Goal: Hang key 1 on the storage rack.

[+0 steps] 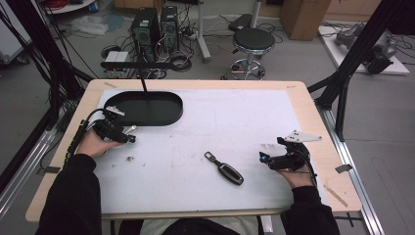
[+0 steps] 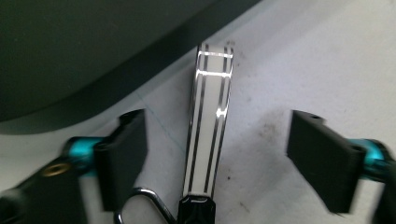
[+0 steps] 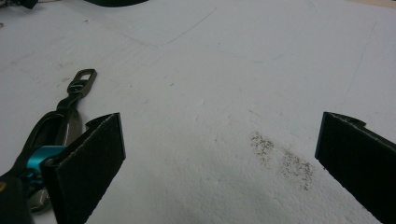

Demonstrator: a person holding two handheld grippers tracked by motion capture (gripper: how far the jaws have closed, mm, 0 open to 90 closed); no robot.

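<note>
A wooden table (image 1: 313, 105) carries a white mat (image 1: 235, 117) across most of its top. Beyond its far edge lies a grey floor (image 1: 293, 58) with a round black stool (image 1: 253, 40), two computer towers (image 1: 155, 25) amid tangled cables (image 1: 178, 61), and a cardboard box (image 1: 303, 17). Black frame posts (image 1: 357, 49) stand at both sides.

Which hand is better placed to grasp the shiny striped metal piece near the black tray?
The left. The left tool already has the striped metal piece between its open jaws, the pads not yet touching it. The right tool rests far off, near the black key fob.
</note>
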